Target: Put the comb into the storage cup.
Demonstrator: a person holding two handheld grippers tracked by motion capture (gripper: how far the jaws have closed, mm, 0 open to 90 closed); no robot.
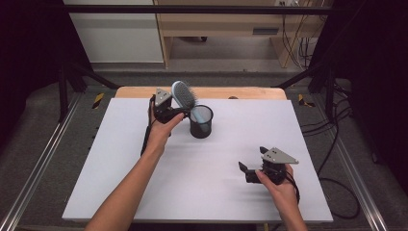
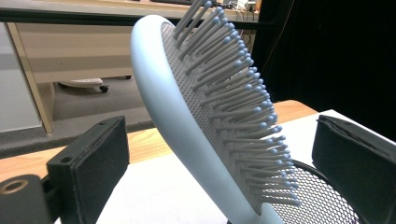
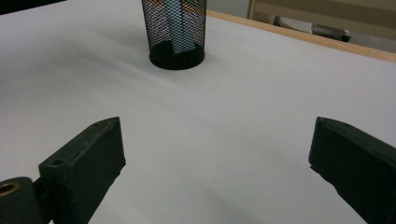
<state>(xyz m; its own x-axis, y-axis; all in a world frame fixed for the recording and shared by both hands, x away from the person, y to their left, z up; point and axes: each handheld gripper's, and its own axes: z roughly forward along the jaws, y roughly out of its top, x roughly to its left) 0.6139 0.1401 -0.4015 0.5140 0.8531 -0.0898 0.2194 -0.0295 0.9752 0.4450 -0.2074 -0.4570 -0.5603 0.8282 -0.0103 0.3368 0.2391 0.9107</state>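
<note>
White sheeting covers the bench, where the hairbrush stands handle-down in the mesh cup, tilted between the left gripper's parted jaws (right gripper open, well apart).

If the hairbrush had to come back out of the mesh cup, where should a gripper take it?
Probably the hairbrush head's smooth edges, from the left: its handle sits inside the black mesh cup, and the head leans out leftward, bristles facing right. The left gripper stands open around it.

mesh cup far-left, table elsewhere open
</note>
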